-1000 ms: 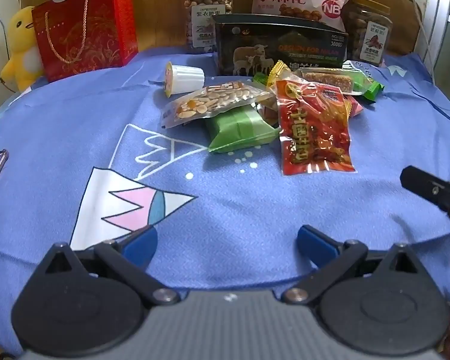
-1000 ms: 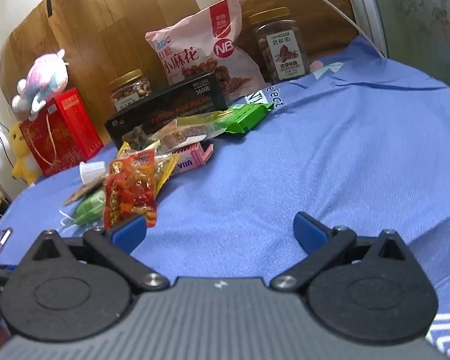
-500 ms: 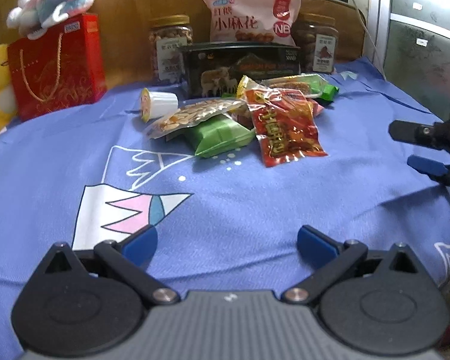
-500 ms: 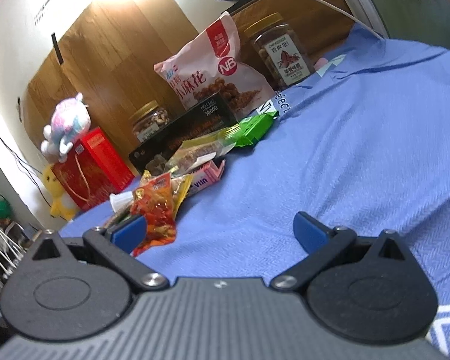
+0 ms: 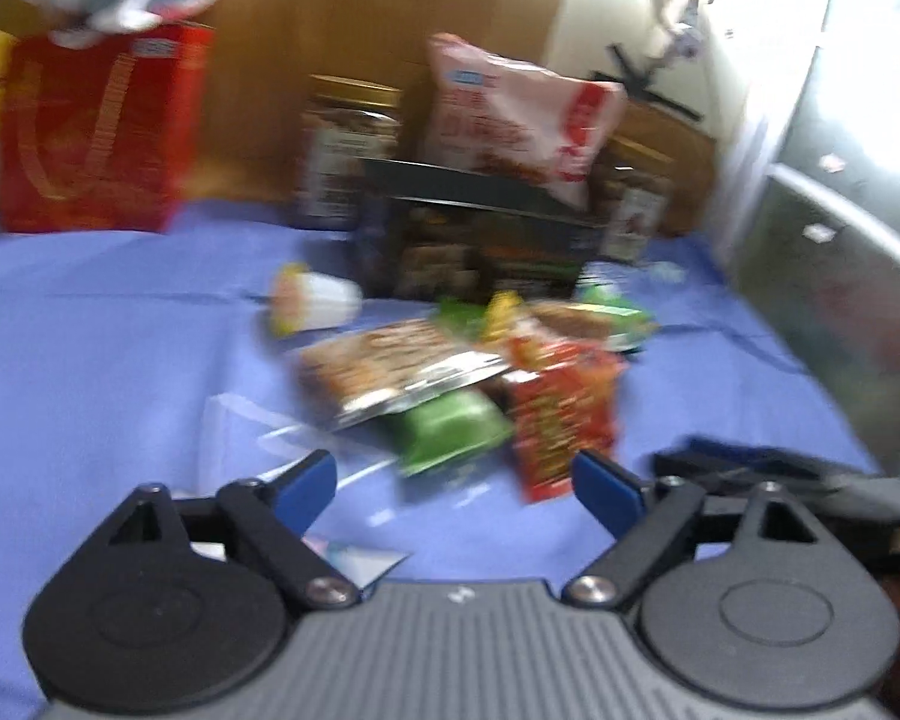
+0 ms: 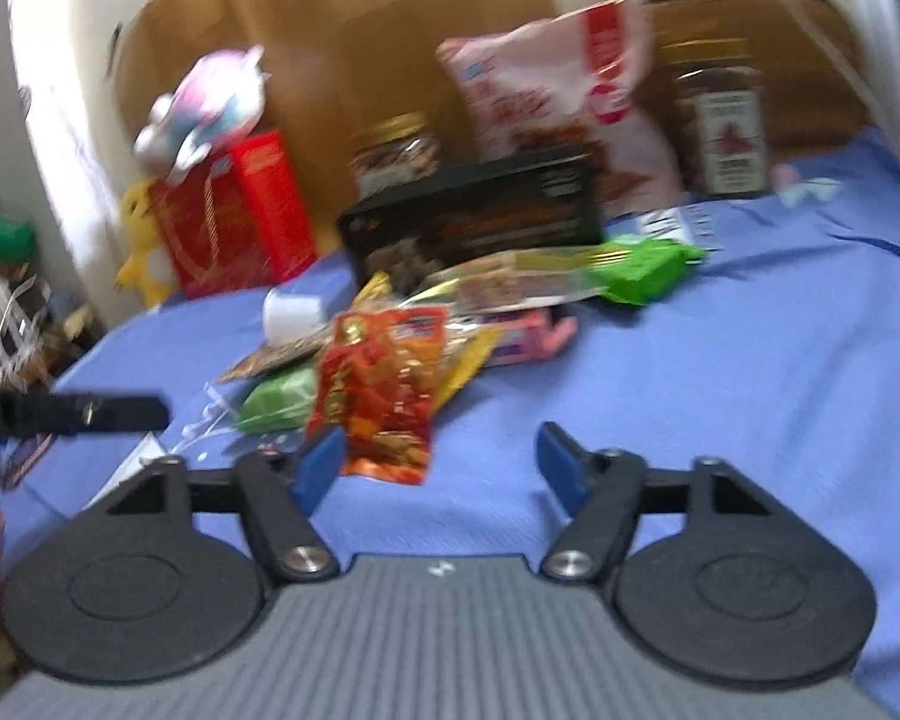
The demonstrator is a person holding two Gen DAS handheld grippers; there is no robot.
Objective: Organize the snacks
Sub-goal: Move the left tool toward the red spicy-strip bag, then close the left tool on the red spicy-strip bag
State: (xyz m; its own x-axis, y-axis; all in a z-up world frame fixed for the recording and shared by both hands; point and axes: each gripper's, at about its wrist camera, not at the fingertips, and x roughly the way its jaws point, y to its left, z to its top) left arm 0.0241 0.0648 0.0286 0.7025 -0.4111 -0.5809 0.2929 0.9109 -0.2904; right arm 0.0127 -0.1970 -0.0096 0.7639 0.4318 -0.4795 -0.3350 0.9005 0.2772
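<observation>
Blue cloth (image 6: 720, 372) with a white-pink print at its near edge. Red-orange snack packet (image 6: 384, 390); green packet (image 5: 450, 429); pink-white bag (image 5: 522, 114) with red corner; black box (image 6: 474, 219); red gift bag (image 5: 96, 132) with gold lines; white cup (image 5: 315, 300); gold-lidded jars (image 6: 720, 120); yellow plush (image 6: 141, 246).

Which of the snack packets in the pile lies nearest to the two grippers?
The red packet with yellow print. It lies at the front edge of the pile, closer than the green packet beside it and the clear nut packet behind.
</observation>
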